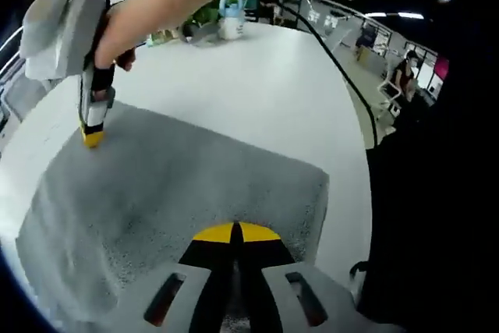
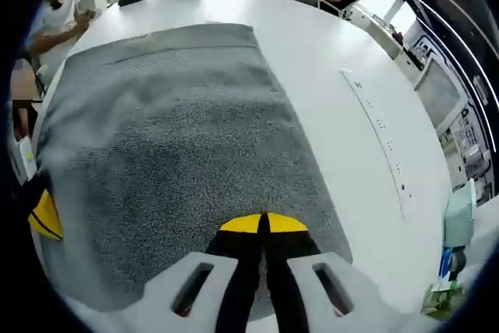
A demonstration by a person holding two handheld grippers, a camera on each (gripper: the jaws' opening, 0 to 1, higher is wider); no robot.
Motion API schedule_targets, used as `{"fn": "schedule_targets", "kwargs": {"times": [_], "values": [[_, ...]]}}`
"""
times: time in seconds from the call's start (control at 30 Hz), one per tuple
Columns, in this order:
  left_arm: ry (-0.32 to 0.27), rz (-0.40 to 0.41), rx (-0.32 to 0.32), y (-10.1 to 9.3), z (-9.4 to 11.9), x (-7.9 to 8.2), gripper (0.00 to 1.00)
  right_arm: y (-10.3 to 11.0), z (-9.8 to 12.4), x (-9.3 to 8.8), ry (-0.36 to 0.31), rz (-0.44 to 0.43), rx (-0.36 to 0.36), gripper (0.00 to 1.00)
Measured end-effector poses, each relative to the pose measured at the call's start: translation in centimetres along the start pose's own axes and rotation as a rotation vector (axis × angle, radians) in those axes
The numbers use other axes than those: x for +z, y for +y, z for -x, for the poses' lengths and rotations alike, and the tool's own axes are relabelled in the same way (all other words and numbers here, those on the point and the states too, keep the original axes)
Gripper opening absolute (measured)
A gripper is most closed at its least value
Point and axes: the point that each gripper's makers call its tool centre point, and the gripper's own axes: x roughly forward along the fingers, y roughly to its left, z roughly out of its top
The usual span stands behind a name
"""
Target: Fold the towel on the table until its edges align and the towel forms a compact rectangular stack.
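The left tool [image 1: 235,233] had its yellow-tipped jaws pressed together, with only a thin dark seam between them, and their tips sat on the near edge of the grey towel [image 1: 179,193]. I could not tell whether a fold of cloth was pinched in that seam or the jaws merely rested on it. The right tool [image 2: 263,224] stood the same way in its own view: jaws clenched, tips down on the towel's near border, grip on the fabric not resolvable.

Outward from the right tool, the towel [image 2: 171,138] ran straight ahead along the jaws' line, its long axis pointing away toward a far short edge well apart from the tips. It lay flat and single-layered on the white worktop [image 2: 335,60], with bare surface to the right of the jaws. From the left tool the cloth spread ahead and to the left, and the right tool [image 1: 92,132] showed there at the far left corner, held by a hand [image 1: 117,37], its tip touching the towel.

So the two tools seemed to sit at opposite ends of one border. A fold, as I judged it, would carry that border across the towel to the opposite edge; neither tool looked nearer.
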Motion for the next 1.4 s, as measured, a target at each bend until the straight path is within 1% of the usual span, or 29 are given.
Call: {"fn": "schedule_targets", "kwargs": {"times": [0.03, 0.1, 0.17, 0.2, 0.23, 0.33, 0.37, 0.4, 0.47, 0.5, 0.53, 0.57, 0.63, 0.73, 0.8, 0.83, 0.9, 0.97, 1.0, 1.03, 1.1, 1.17, 1.23, 1.3, 1.4], "values": [[0.018, -0.025, 0.006, -0.1, 0.0, 0.0, 0.01, 0.0, 0.0, 0.0, -0.025, -0.063, 0.011, 0.00], [0.039, -0.033, 0.015, -0.2, -0.1, 0.1, 0.01, 0.0, 0.1, -0.1, -0.028, -0.121, 0.016, 0.00], [0.055, -0.040, 0.019, -0.1, 0.0, -0.1, 0.01, 0.0, 0.1, 0.0, -0.016, -0.103, 0.013, 0.00], [0.059, -0.039, 0.020, -0.1, 0.1, -0.2, 0.01, 0.1, 0.1, 0.0, -0.005, -0.099, 0.011, 0.00], [0.060, -0.024, 0.018, 0.1, 0.3, -0.4, 0.01, 0.1, 0.1, 0.0, 0.021, -0.094, 0.009, 0.00], [0.064, 0.013, 0.013, 0.3, 0.6, -0.8, 0.01, 0.1, 0.0, 0.0, 0.065, -0.091, 0.005, 0.00], [0.071, 0.009, 0.015, 0.3, 0.7, -0.9, 0.01, 0.1, 0.0, 0.0, 0.076, -0.097, 0.006, 0.00], [0.088, 0.002, 0.021, 0.4, 0.8, -1.1, 0.01, 0.1, 0.0, -0.1, 0.094, -0.113, 0.011, 0.00], [0.101, -0.001, 0.027, 0.3, 0.8, -1.1, 0.01, 0.1, 0.1, -0.3, 0.119, -0.147, 0.016, 0.00], [0.113, 0.003, 0.026, 0.3, 1.0, -1.3, 0.01, 0.2, 0.3, -0.5, 0.144, -0.151, 0.020, 0.00], [0.135, 0.012, 0.022, 0.3, 1.2, -1.6, 0.01, 0.3, 0.2, -0.6, 0.163, -0.133, 0.029, 0.00], [0.141, 0.013, 0.026, 0.3, 1.3, -1.8, 0.01, 0.2, 0.2, -0.6, 0.170, -0.140, 0.032, 0.00], [0.146, 0.006, 0.037, 0.4, 1.5, -2.1, 0.01, 0.2, 0.2, -0.6, 0.191, -0.178, 0.030, 0.00], [0.174, -0.027, 0.062, 0.7, 2.1, -2.8, 0.01, 0.1, 0.2, -0.7, 0.207, -0.197, 0.025, 0.00], [0.200, -0.016, 0.069, 1.2, 2.5, -3.4, 0.01, 0.2, 0.4, -1.2, 0.251, -0.276, 0.017, 0.00], [0.204, -0.011, 0.070, 1.3, 2.6, -3.5, 0.01, 0.1, 0.4, -1.3, 0.265, -0.300, 0.018, 0.00], [0.221, 0.034, 0.072, 1.7, 2.9, -4.0, 0.01, 0.1, 0.4, -1.4, 0.279, -0.350, 0.021, 0.00], [0.223, 0.056, 0.070, 1.7, 2.9, -4.0, 0.01, 0.1, 0.5, -1.6, 0.285, -0.355, 0.029, 0.00], [0.227, 0.059, 0.069, 1.7, 2.9, -4.0, 0.01, 0.1, 0.7, -2.0, 0.296, -0.362, 0.031, 0.00], [0.235, 0.056, 0.071, 1.6, 2.9, -4.1, 0.01, 0.1, 0.8, -2.2, 0.298, -0.365, 0.034, 0.00], [0.256, 0.028, 0.079, 1.6, 3.0, -4.2, 0.01, 0.2, 0.9, -2.5, 0.282, -0.403, 0.045, 0.00], [0.274, 0.006, 0.090, 1.7, 3.1, -4.4, 0.01, 0.2, 1.1, -2.8, 0.290, -0.444, 0.067, 0.00], [0.290, 0.005, 0.097, 1.9, 3.3, -4.7, 0.01, 0.3, 1.3, -3.2, 0.303, -0.435, 0.077, 0.00], [0.300, 0.026, 0.101, 2.2, 3.4, -4.8, 0.01, 0.4, 1.5, -3.5, 0.300, -0.433, 0.079, 0.00], [0.293, 0.062, 0.100, 2.3, 3.4, -4.9, 0.01, 0.6, 1.7, -3.7, 0.261, -0.440, 0.074, 0.00]]}}
